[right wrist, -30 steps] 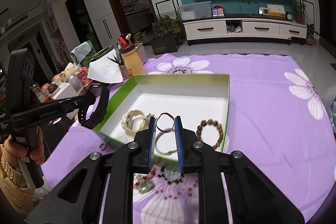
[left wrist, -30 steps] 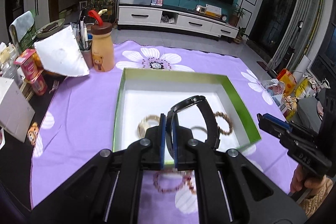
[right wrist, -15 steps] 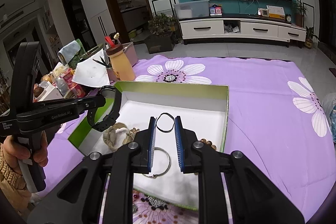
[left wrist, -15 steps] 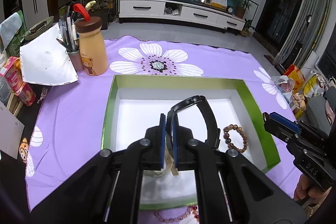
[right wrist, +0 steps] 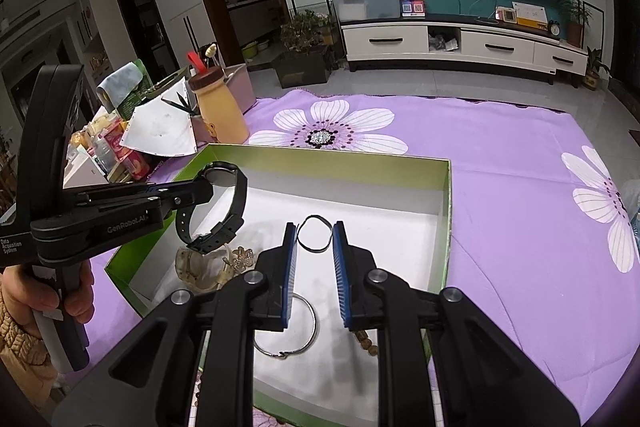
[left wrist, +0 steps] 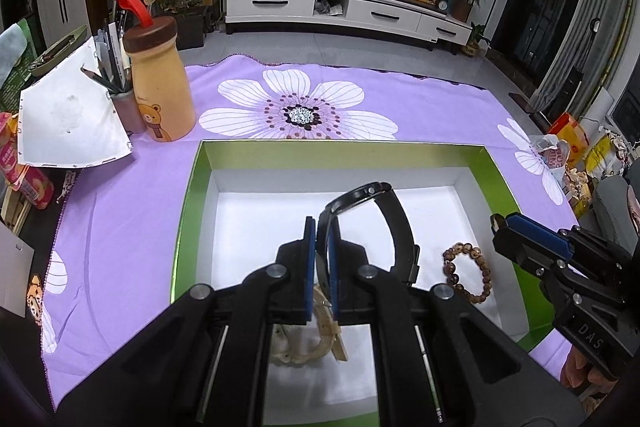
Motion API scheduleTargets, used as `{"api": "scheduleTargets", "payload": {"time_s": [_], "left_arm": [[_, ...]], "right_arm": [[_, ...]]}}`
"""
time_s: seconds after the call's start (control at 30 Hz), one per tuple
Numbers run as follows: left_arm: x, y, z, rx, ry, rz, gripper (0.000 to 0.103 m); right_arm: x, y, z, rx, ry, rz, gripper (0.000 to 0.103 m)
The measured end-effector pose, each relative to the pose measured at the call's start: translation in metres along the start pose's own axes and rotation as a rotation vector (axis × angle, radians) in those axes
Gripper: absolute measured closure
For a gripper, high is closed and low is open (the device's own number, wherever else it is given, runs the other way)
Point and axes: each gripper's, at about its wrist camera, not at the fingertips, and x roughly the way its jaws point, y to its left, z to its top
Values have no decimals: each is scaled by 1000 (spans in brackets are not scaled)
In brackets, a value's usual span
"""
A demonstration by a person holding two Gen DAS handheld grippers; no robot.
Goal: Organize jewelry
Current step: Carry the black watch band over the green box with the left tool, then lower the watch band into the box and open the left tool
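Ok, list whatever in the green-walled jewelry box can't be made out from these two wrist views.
- Brown wooden bead bracelet: right wrist view, mostly hidden behind the right gripper; it shows whole in the left wrist view.
- Pale cream bracelet: left wrist view, largely covered by the left gripper.
- Black wristwatch: its dial is too small to read.
- Box's near wall: cut off by both grippers.

One black watch (left wrist: pixel 394 227), one beaded bracelet (left wrist: pixel 468 275), one pale bracelet (right wrist: pixel 202 273), one silver bangle (right wrist: pixel 298 339), one thin black ring (right wrist: pixel 316 233), one green box (left wrist: pixel 340 151), two grippers, lower frame.
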Motion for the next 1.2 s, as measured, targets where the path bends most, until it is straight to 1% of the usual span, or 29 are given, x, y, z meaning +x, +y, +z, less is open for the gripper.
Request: {"api": "scheduleTargets", "payload": {"time_s": [0.33, 0.6, 1.0, 1.2], "left_arm": [[14, 4, 2, -19, 25, 2, 97], [20, 3, 4, -15, 31, 10, 96], [28, 4, 4, -14, 46, 16, 95], [31, 4, 4, -16, 52, 20, 93]], "right_arm": [[19, 4, 3, -1, 42, -8, 85], [25, 4, 3, -2, 40, -27, 85], [27, 3, 3, -5, 46, -28, 85], [31, 0, 2, -2, 50, -33, 85]]}}
